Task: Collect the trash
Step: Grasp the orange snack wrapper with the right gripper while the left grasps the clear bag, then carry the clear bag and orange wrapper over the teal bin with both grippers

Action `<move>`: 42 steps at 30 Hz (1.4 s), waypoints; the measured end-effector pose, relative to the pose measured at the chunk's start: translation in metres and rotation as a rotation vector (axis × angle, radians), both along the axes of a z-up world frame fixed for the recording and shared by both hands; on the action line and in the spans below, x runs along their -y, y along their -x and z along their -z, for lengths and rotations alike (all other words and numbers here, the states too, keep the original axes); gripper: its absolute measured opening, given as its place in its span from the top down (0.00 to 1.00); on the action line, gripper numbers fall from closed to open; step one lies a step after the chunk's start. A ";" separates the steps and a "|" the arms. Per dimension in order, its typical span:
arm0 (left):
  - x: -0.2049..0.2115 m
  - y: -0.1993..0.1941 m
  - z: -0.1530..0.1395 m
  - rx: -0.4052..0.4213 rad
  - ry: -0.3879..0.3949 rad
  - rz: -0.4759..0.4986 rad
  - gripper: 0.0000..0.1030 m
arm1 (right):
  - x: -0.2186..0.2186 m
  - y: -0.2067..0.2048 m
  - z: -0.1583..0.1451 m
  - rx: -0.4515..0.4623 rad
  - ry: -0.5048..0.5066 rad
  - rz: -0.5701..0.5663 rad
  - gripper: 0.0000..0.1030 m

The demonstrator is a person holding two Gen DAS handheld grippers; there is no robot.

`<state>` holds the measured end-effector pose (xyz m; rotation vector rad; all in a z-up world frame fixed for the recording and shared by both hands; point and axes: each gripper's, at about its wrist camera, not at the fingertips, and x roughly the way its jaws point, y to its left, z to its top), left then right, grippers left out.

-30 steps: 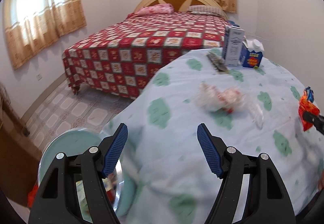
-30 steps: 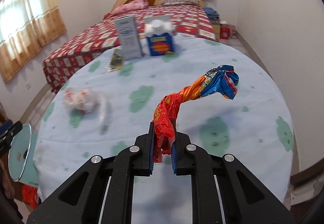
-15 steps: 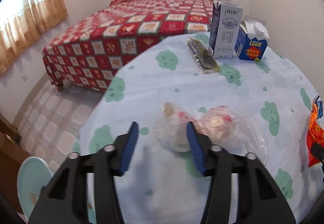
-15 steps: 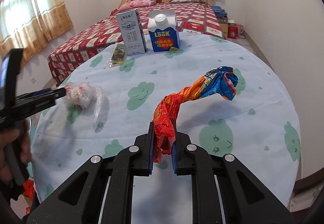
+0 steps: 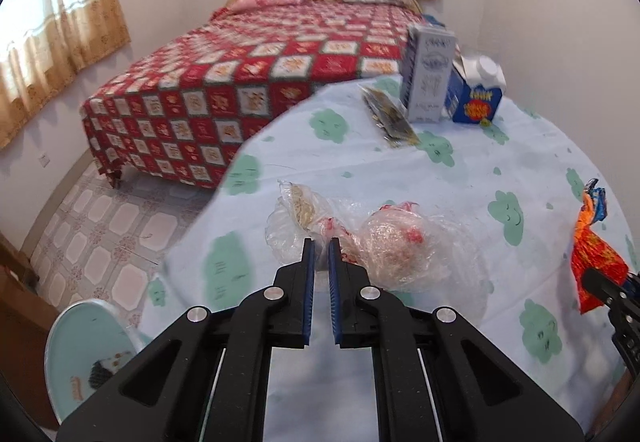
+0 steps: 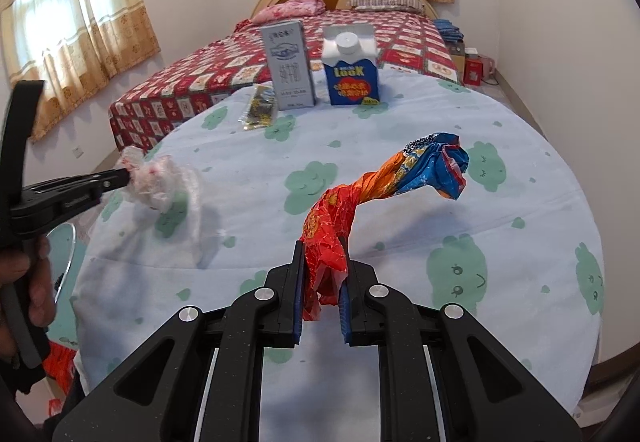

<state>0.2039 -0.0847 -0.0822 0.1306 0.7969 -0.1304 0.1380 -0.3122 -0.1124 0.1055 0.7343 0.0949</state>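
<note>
left gripper [image 5: 321,242] has just closed on the clear bag [image 5: 384,242]; right gripper [image 6: 320,250] grips the twisted wrapper [image 6: 384,182]; cartons [image 6: 350,70] and a flat packet [image 6: 260,108] remain at the table's far edge.

"LOOK" in yellow on the blue carton [image 6: 351,76], grey box's [image 6: 289,66] print unreadable

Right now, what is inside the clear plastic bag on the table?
The bag shows pale crumbs, red-and-white scraps and a tan strip through the film. The left claw pinches its middle, hiding what lies there.
</note>
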 end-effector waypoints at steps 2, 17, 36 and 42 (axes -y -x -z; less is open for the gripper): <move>-0.012 0.010 -0.006 0.013 0.006 -0.018 0.93 | -0.009 0.002 -0.002 0.007 0.004 -0.019 0.86; -0.073 0.076 -0.022 0.072 0.049 -0.091 0.93 | -0.064 0.019 -0.019 0.075 0.034 -0.103 0.86; -0.088 0.118 -0.032 0.111 0.024 -0.083 0.93 | -0.104 0.038 -0.035 0.129 0.042 -0.199 0.86; -0.095 0.124 -0.035 0.118 0.019 -0.089 0.93 | -0.117 0.042 -0.036 0.135 0.052 -0.231 0.86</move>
